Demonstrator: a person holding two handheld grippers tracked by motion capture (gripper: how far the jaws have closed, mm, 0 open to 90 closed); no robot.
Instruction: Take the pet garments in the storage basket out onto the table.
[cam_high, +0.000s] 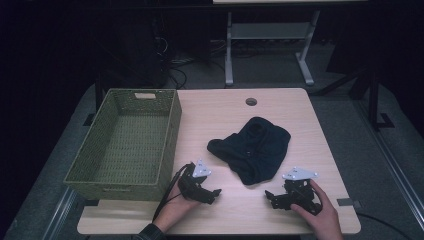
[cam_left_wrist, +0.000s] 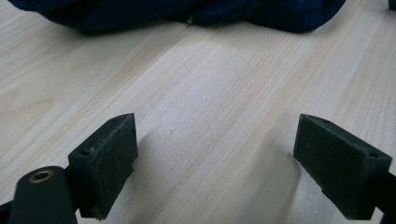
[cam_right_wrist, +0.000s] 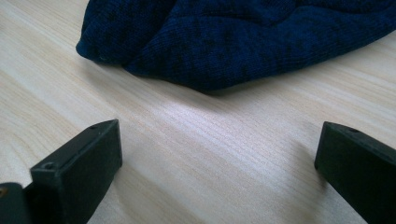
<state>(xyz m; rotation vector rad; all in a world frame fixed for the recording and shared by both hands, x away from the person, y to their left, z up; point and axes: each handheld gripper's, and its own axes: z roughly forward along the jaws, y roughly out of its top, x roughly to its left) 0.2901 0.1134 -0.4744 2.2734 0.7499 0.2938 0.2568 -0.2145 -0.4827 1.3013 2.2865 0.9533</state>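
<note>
At the middle of the high view, on the table (cam_high: 280, 107), lies the crumpled dark cloth (cam_high: 252, 148). We hold our left gripper (cam_high: 212, 192) and right gripper (cam_high: 270, 196) below it, fingers spread wide and empty. We should pinch its near hem; the basket (cam_high: 172, 130) at left leaves bare wood between.

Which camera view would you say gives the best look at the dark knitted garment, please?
The high view: the whole dark garment lies crumpled mid-table, right of the basket. The right gripper view shows its near edge and knit closely; the left gripper view catches just a strip of it.
</note>
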